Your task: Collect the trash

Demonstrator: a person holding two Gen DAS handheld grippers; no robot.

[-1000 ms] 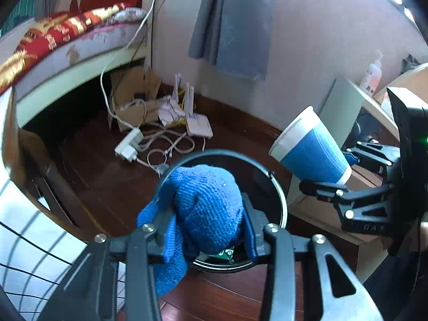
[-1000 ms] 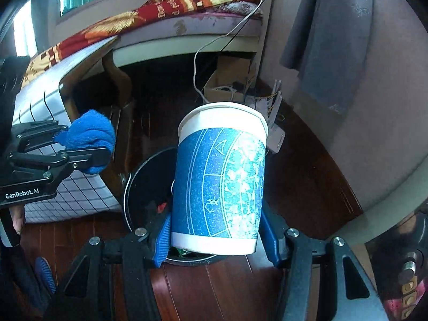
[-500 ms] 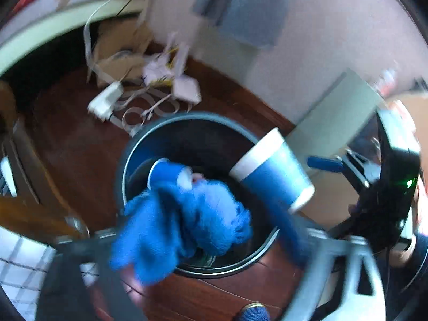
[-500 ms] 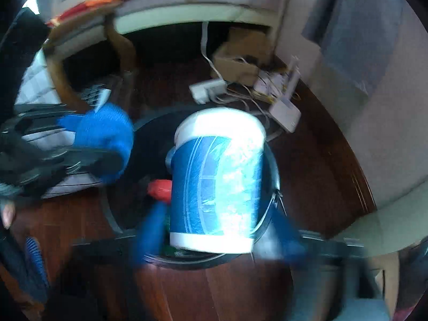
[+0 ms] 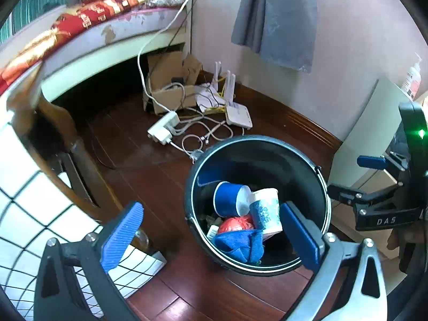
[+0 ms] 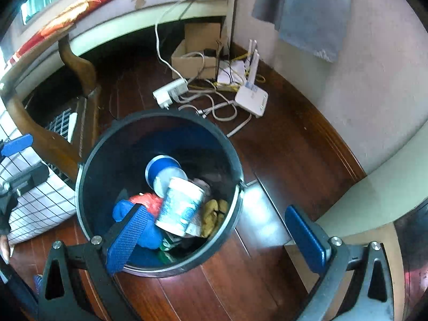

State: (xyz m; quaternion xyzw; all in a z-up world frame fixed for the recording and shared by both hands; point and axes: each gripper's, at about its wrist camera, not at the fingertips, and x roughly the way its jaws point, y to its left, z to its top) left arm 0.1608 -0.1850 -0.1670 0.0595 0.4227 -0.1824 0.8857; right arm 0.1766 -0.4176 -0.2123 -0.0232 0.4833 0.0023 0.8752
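A black bin (image 5: 256, 140) stands on the dark wooden floor. Inside it lie a blue cloth (image 5: 240, 243), a blue-and-white patterned cup (image 5: 267, 211), a plain blue cup (image 5: 227, 199) and something red (image 5: 235, 224). My left gripper (image 5: 211, 214) hangs open over the bin's near edge with nothing between its blue pads. The right gripper (image 5: 355, 176) shows at the right. In the right wrist view the bin (image 6: 160, 112) lies below my open, empty right gripper (image 6: 214, 214). There the patterned cup (image 6: 182, 206) rests on the blue cloth (image 6: 125, 211). The left gripper (image 6: 21, 160) shows at the left edge.
A power strip (image 5: 163, 128), loose cables, a white router (image 5: 238, 115) and a cardboard box (image 5: 168, 93) lie beyond the bin by the wall. A bed (image 5: 93, 34) stands at the back left. A checked cloth (image 5: 32, 214) and wooden furniture (image 5: 80, 176) are left; a pale cabinet (image 5: 361, 139) is right.
Both grippers have opened wide. The blue cloth has dropped from the left one and the patterned cup from the right one; both now lie in the bin. Both hands have sunk a little.
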